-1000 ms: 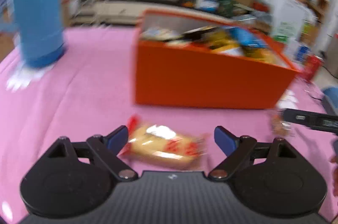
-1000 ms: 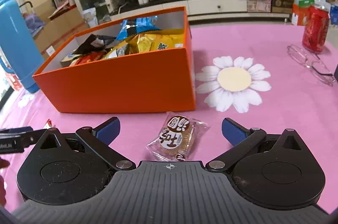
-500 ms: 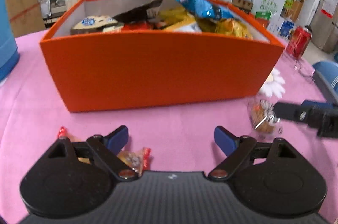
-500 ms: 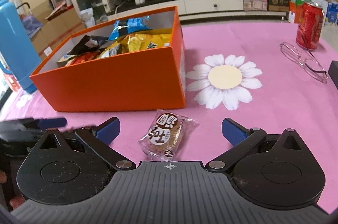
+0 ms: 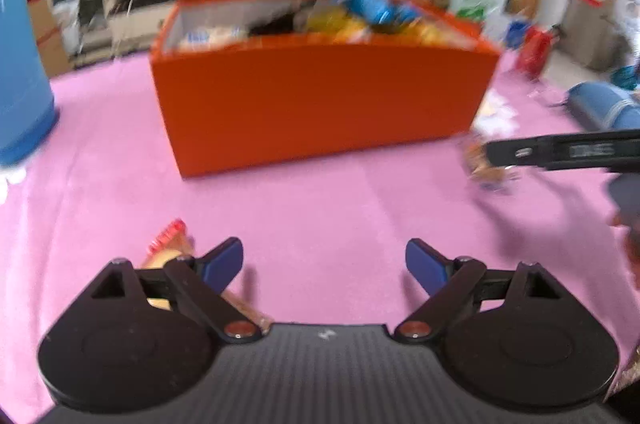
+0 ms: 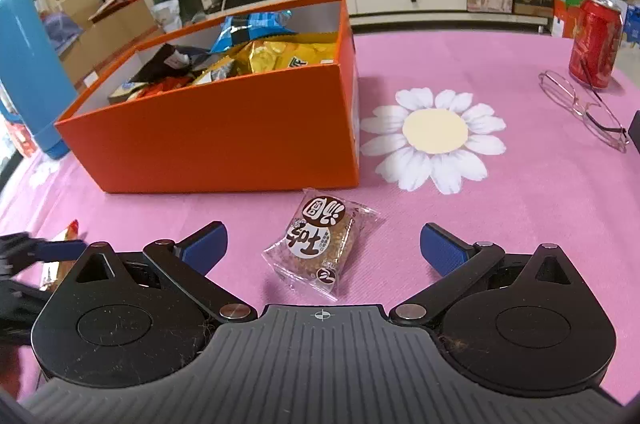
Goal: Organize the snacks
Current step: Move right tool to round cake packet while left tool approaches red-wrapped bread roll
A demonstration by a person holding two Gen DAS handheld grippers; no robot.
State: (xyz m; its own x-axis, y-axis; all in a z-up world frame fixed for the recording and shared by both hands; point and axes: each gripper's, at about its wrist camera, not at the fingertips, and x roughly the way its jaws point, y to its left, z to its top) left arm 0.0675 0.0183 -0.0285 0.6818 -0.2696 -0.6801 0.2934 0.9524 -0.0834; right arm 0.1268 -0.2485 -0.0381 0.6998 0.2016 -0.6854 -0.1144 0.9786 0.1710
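My right gripper (image 6: 323,244) hangs spread over the cookie (image 6: 320,244) lying just before the box (image 6: 224,139). Next I judge: drop and pinch it. My left gripper (image 5: 324,260) is spread too, its wafer (image 5: 168,244) off under the left finger.

Both wrist cams look low & fwd across table, sharing the orange box (image 5: 320,111) (image 6: 224,139).

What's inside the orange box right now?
The orange box holds piled snack bags: a blue one, yellow ones, a dark one and red packets. Whatever lies beneath them, and the box floor, is covered.
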